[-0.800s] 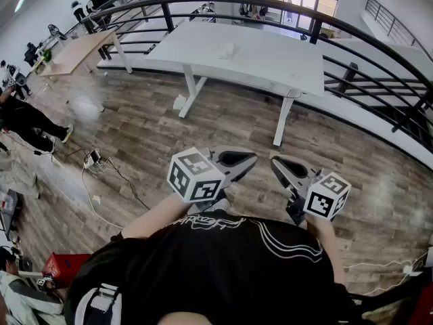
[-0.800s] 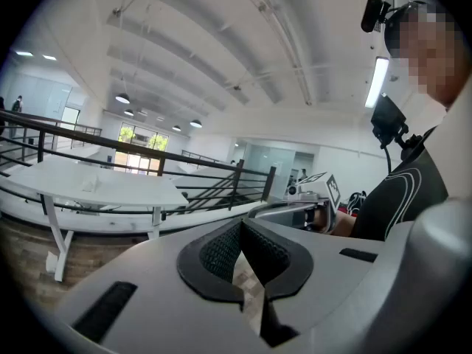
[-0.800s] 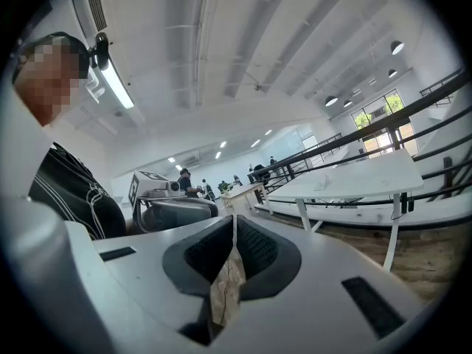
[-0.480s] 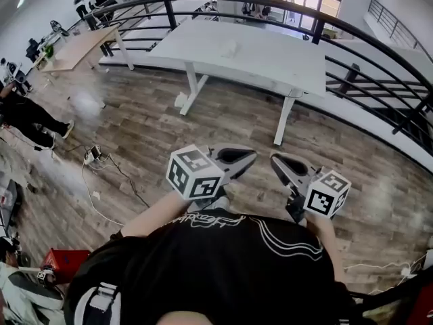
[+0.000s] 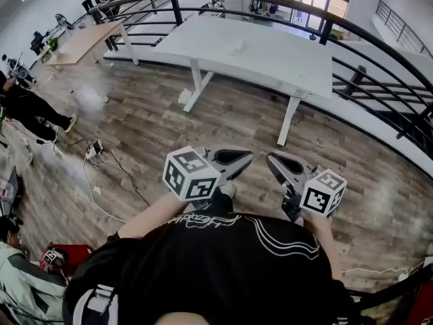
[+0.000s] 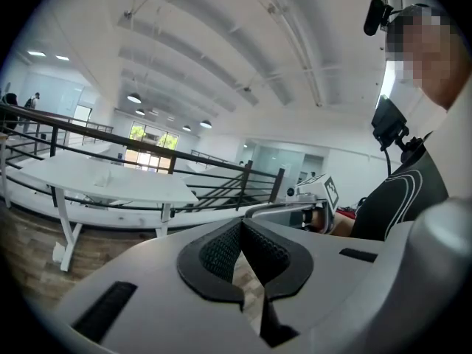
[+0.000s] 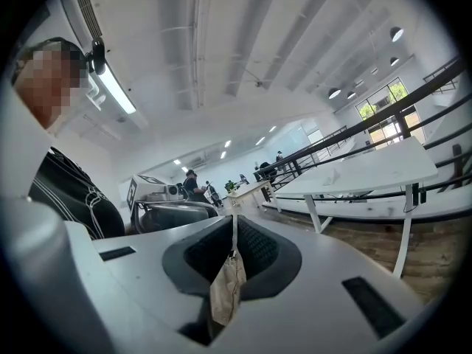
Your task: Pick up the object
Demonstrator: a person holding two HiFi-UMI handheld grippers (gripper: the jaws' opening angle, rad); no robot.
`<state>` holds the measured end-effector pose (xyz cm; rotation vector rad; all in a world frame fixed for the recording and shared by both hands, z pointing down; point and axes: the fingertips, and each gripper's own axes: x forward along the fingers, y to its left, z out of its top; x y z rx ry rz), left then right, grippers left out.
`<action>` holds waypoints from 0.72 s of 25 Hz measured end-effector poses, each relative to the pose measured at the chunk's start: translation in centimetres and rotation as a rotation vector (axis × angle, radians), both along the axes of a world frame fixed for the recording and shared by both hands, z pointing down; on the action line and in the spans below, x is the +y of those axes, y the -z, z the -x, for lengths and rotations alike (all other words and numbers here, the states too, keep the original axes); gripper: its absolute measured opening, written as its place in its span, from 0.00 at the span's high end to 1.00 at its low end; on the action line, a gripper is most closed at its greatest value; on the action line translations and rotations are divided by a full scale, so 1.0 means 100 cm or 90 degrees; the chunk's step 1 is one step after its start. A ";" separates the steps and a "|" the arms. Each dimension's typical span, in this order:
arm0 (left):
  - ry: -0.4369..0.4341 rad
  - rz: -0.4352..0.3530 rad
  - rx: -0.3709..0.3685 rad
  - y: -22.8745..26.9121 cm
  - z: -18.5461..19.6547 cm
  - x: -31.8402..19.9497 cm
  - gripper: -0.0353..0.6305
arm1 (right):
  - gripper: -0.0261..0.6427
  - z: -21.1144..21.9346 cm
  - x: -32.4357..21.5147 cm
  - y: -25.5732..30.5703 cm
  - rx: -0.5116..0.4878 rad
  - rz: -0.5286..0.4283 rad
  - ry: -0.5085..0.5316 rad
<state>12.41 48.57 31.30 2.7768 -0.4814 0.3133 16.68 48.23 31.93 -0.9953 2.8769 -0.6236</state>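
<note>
Lying on the white counter (image 5: 284,63) at upper centre, well apart from the left gripper (image 5: 247,157) and right gripper (image 5: 272,160), whose jaws are seen pressed together on nothing, the small pale object (image 5: 238,47) could be knocked aside if reached before the jaws are parted.

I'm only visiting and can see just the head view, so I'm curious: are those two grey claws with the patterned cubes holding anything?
Observer: The left gripper is not. Its own view shows the jaws meeting at the tips with nothing between them.
Operator: And the other one?
Observer: The right gripper is closed and empty too. Only the wood floor shows through the gap behind its tips.
Operator: What films my view?
Observer: A black camera mounted on the person's head, which shows in the left gripper view.
</note>
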 end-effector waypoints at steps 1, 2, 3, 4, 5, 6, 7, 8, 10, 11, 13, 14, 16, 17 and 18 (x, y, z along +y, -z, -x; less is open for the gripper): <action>0.001 0.000 0.000 -0.002 0.003 -0.004 0.94 | 0.92 0.003 -0.005 -0.002 -0.004 0.002 0.000; 0.001 0.000 0.000 -0.004 0.006 -0.010 0.94 | 0.92 0.006 -0.010 -0.004 -0.008 0.004 0.000; 0.001 0.001 0.000 -0.006 0.009 -0.016 0.94 | 0.92 0.010 -0.017 -0.006 -0.012 0.007 0.001; 0.001 0.001 0.001 -0.008 0.013 -0.023 0.94 | 0.92 0.014 -0.024 -0.009 -0.014 0.009 0.002; 0.001 0.003 0.001 -0.010 0.016 -0.030 0.94 | 0.92 0.018 -0.031 -0.011 -0.015 0.011 0.004; 0.001 0.005 0.002 -0.012 0.018 -0.037 0.94 | 0.92 0.022 -0.038 -0.013 -0.015 0.014 0.006; -0.001 0.009 0.003 -0.015 0.021 -0.043 0.94 | 0.92 0.024 -0.045 -0.016 -0.016 0.016 0.007; -0.002 0.014 0.006 -0.017 0.023 -0.049 0.94 | 0.92 0.026 -0.052 -0.018 -0.017 0.018 0.007; -0.001 0.029 0.017 -0.021 0.028 -0.063 0.94 | 0.92 0.031 -0.067 -0.022 -0.020 0.022 0.006; 0.002 0.037 0.022 -0.023 0.031 -0.072 0.94 | 0.92 0.033 -0.075 -0.025 -0.020 0.026 0.008; 0.011 0.054 0.029 -0.026 0.035 -0.095 0.94 | 0.92 0.036 -0.095 -0.030 -0.016 0.034 0.013; 0.014 0.061 0.031 -0.028 0.037 -0.107 0.94 | 0.92 0.038 -0.106 -0.032 -0.014 0.037 0.015; 0.018 0.070 0.031 -0.031 0.042 -0.136 0.94 | 0.92 0.042 -0.134 -0.036 -0.013 0.043 0.016; 0.018 0.072 0.030 -0.033 0.046 -0.151 0.94 | 0.92 0.046 -0.149 -0.037 -0.015 0.046 0.015; 0.019 0.072 0.029 -0.034 0.052 -0.166 0.94 | 0.92 0.052 -0.164 -0.039 -0.017 0.050 0.014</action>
